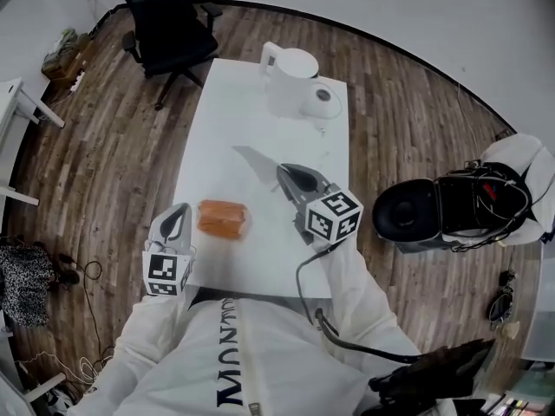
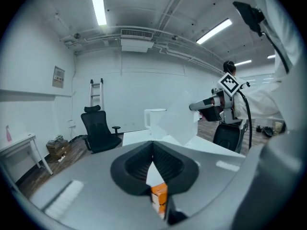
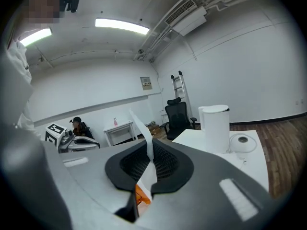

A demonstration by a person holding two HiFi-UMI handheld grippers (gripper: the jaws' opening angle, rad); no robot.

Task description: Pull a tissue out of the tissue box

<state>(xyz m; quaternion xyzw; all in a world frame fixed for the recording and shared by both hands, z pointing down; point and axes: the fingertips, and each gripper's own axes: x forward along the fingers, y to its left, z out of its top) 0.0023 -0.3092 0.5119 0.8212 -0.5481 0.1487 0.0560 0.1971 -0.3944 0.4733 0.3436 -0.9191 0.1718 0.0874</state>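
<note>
White table (image 1: 260,102) under both claws, kettle (image 1: 290,76) at far end, well ahead of them. Both pinched together: right claw (image 1: 281,172) gripping, left claw (image 1: 180,208) empty. Orange tissue box (image 1: 223,218) on table between claws, nearer left. Tissue (image 1: 254,163) clamped in right claw, clear of box.

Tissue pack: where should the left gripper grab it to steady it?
Probably its left end, from above, jaws across the short width. The tissue pack lies flat, long side across the table, that end nearest the left gripper. The right gripper is shut on the tissue.
</note>
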